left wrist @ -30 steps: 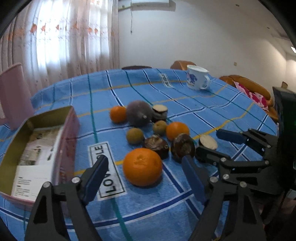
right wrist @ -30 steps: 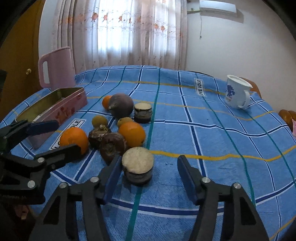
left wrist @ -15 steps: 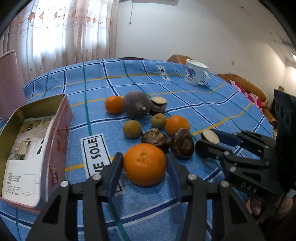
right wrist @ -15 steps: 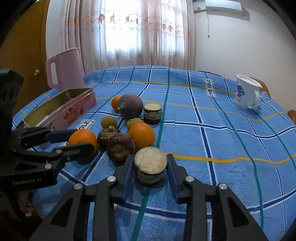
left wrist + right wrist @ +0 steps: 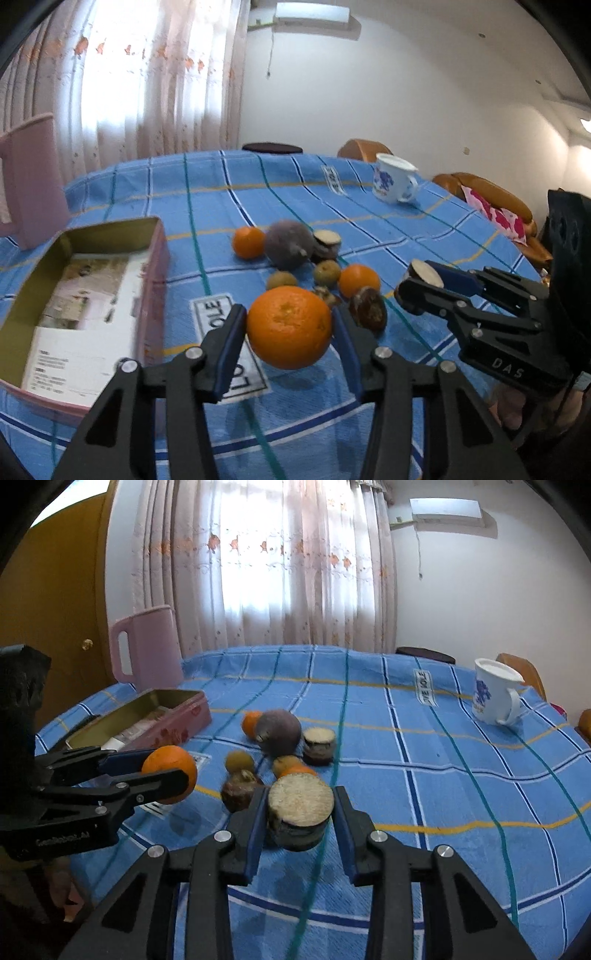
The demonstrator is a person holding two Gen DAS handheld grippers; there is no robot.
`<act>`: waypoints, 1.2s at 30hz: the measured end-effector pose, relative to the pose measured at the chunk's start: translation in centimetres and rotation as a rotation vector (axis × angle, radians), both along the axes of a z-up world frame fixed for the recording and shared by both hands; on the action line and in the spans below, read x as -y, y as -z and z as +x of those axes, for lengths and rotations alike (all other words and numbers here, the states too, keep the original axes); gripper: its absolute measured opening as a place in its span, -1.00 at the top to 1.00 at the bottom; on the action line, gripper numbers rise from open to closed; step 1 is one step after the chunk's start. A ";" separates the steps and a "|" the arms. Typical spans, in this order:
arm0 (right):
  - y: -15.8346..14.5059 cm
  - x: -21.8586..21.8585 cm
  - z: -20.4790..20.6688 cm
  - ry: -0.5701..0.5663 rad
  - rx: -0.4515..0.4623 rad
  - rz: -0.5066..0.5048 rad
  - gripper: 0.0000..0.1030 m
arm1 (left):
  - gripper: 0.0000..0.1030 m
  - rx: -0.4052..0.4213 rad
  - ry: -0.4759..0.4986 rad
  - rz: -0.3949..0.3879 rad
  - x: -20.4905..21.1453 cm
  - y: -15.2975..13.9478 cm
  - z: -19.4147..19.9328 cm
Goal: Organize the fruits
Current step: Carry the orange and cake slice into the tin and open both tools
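Left wrist view shows the left gripper (image 5: 290, 326) closed on the big orange (image 5: 289, 327), which hangs above the blue checked tablecloth (image 5: 229, 195) with its shadow below. Right wrist view shows the right gripper (image 5: 299, 812) pressed on both sides of a cut brown piece (image 5: 300, 810), pale face up, also raised off the cloth. Beyond them the other fruits (image 5: 291, 245) lie close together in the middle. Left of these stands the open pink tin (image 5: 85, 291), its near rim by the table edge. Bare cloth stretches to the white mug (image 5: 493, 692) far right.
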State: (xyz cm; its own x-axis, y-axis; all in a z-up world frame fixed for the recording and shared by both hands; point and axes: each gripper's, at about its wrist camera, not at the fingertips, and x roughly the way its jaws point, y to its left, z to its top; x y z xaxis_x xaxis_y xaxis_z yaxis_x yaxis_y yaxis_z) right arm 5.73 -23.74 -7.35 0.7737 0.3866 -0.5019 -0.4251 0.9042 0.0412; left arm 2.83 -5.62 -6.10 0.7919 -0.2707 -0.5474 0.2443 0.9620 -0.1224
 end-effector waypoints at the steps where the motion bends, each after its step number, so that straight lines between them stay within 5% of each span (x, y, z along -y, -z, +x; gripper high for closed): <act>1: -0.3 -0.3 0.0 -0.011 0.008 0.004 0.30 | 0.04 0.010 -0.007 0.001 -0.2 -0.2 -0.1; 16: -4.5 -5.5 1.2 -0.148 0.097 0.030 0.30 | 0.04 0.110 -0.152 0.001 -5.7 -3.0 -0.8; 36: -5.9 -16.5 4.2 -0.327 0.099 0.000 0.29 | 0.04 0.073 -0.351 0.013 -14.9 -2.4 1.6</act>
